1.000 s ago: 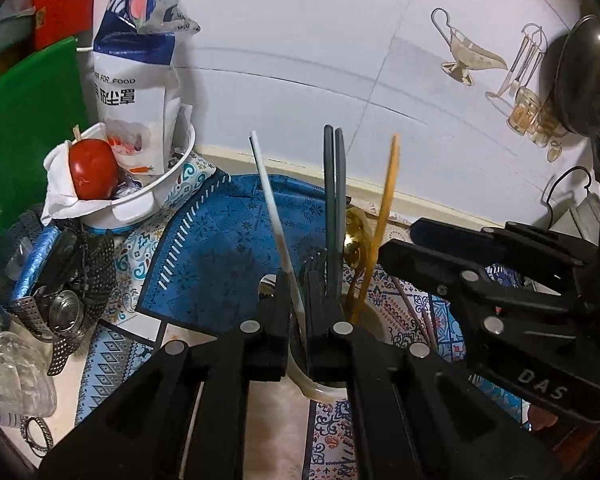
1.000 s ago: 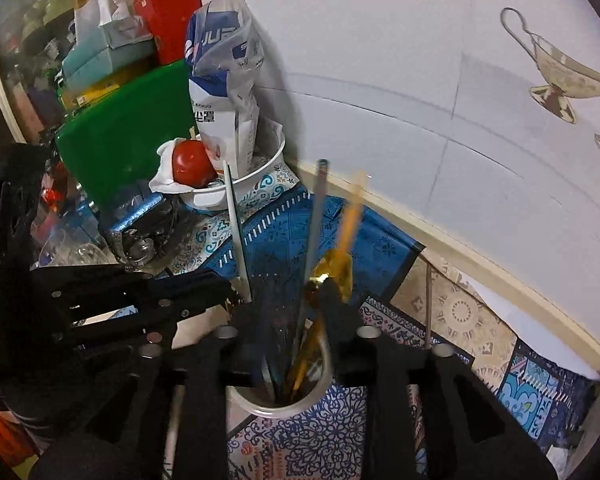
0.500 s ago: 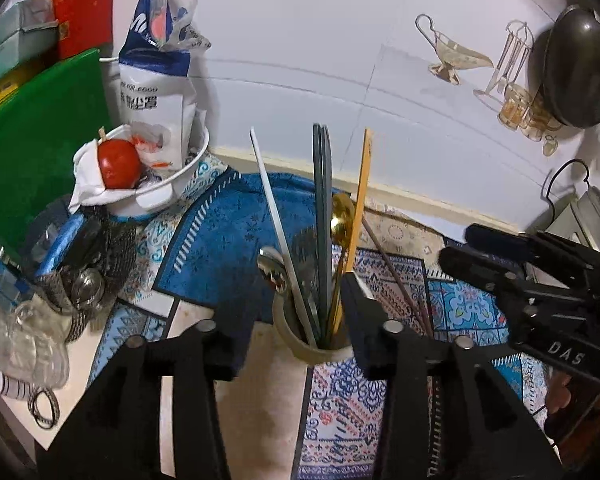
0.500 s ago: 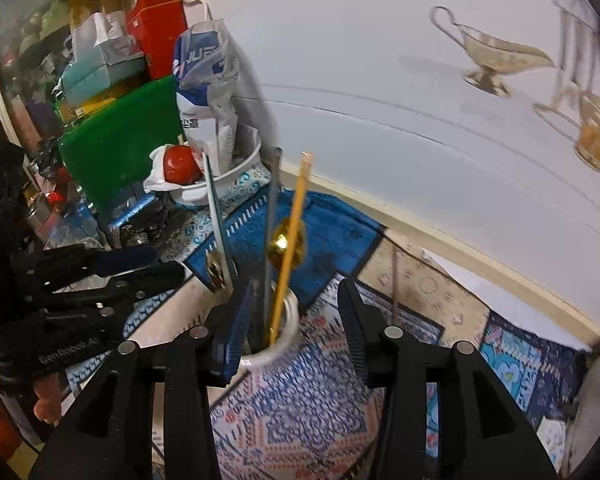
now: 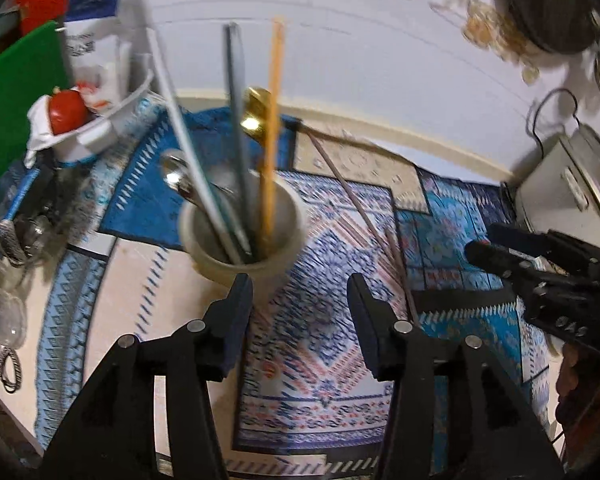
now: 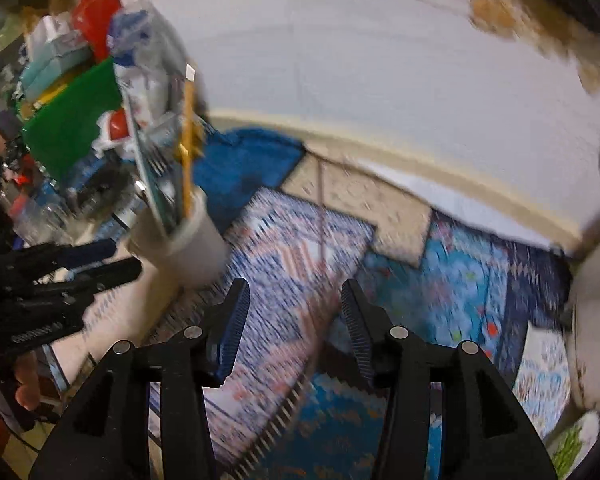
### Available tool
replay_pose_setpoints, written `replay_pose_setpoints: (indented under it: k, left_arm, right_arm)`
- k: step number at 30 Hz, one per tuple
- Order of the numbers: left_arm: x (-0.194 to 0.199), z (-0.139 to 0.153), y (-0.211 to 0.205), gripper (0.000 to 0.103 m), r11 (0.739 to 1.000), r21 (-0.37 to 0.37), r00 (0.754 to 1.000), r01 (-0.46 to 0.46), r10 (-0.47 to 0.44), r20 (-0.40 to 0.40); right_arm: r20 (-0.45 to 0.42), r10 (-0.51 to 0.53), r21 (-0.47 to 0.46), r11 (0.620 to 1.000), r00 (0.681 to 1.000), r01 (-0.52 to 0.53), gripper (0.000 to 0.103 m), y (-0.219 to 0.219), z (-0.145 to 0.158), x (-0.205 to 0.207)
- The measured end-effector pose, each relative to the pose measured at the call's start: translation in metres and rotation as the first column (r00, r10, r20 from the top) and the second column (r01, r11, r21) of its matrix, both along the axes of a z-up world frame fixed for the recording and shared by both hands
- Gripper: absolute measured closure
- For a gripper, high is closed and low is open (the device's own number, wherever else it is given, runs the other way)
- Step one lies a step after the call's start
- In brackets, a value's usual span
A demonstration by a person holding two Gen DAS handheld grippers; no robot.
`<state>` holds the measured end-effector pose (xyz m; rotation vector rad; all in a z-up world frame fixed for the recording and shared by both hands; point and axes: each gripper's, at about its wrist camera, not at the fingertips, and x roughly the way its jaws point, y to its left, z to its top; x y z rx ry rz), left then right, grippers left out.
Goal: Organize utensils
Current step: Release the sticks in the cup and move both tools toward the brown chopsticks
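A cream cup stands on the patterned cloth and holds several utensils: an orange chopstick, grey chopsticks, a pale stick, a gold spoon and a steel spoon. A thin dark chopstick lies on the cloth right of the cup. My left gripper is open and empty just in front of the cup. My right gripper is open and empty over the cloth, right of the cup. It also shows in the left wrist view.
A white bowl with a tomato and a food bag stands at the back left beside a green board. Clutter of a mesh basket and glass jars lies at the left edge. A white box stands at the right. The wall is close behind.
Both grippers have opened and pulled back from the cup; the utensils they held over it now stand in the cup. The right gripper has swung to the right.
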<state>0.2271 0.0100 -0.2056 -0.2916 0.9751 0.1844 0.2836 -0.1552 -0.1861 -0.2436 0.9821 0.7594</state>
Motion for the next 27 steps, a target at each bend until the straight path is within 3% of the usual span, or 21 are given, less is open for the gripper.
replay_pose_setpoints:
  k: [9,13,17,19,27]
  left_arm:
    - [0.005,-0.03,-0.03,0.055,0.998,0.01,0.996,0.068,-0.067,-0.053]
    - [0.006,-0.043,-0.036,0.055,0.997,0.011,0.993,0.082,-0.081,-0.085]
    - [0.01,-0.052,-0.041,0.055,0.995,0.002,0.991,0.097,-0.096,-0.095]
    - [0.014,-0.053,-0.046,0.055,0.994,0.002,0.99,0.11,-0.11,-0.089]
    - [0.054,-0.057,-0.066,0.055,0.984,-0.016,0.982,0.175,-0.176,-0.07]
  right_arm:
    - [-0.165,-0.014,-0.061,0.998,0.986,0.004,0.059,-0.015,-0.067,0.003]
    - [-0.197,0.007,-0.074,0.997,0.98,-0.022,0.071,-0.004,-0.086,0.003]
    - [-0.162,0.02,-0.097,0.995,0.987,-0.036,0.084,0.005,-0.091,0.004]
    - [-0.151,0.029,-0.102,0.994,0.988,-0.045,0.096,0.007,-0.092,0.006]
    - [-0.122,-0.003,-0.099,0.995,0.992,-0.009,0.101,-0.018,-0.088,0.023]
